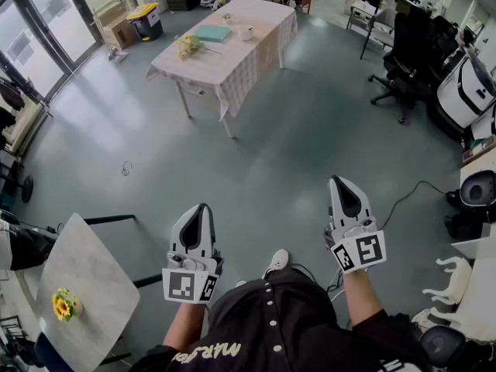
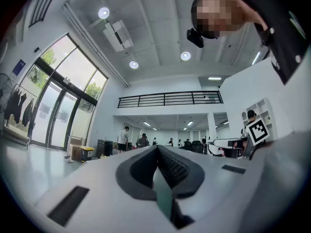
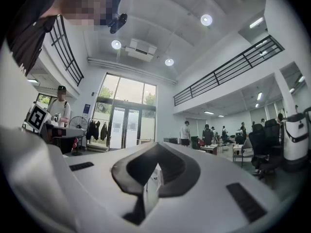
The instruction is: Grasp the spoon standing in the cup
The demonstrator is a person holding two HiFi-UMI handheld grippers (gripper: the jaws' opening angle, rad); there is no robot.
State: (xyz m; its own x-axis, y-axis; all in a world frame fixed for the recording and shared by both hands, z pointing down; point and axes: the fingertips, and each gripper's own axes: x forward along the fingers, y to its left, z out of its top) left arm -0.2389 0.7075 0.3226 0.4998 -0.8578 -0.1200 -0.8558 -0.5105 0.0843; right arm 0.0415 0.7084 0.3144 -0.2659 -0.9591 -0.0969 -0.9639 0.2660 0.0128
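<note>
A long table [image 1: 256, 49] with a checked cloth stands far off across the floor. A white cup [image 1: 245, 32] sits on it, too small to show any spoon, beside a teal flat thing [image 1: 212, 33] and a bunch of flowers [image 1: 187, 45]. Both grippers are held low in front of the person, far from that table, pointing forward. My left gripper [image 1: 204, 208] has its jaws together with nothing in them, and its tip [image 2: 157, 148] points into the hall. My right gripper [image 1: 335, 181] is likewise shut and empty, its tip [image 3: 156, 145] aimed towards the glass doors.
A small marble-topped table [image 1: 93, 273] with a sunflower pot [image 1: 62, 304] stands at the lower left. Black office chairs [image 1: 407, 49] and white machines [image 1: 469, 87] line the right side, with white horse figures [image 1: 453, 281] below. A cable [image 1: 403, 196] trails on the grey floor.
</note>
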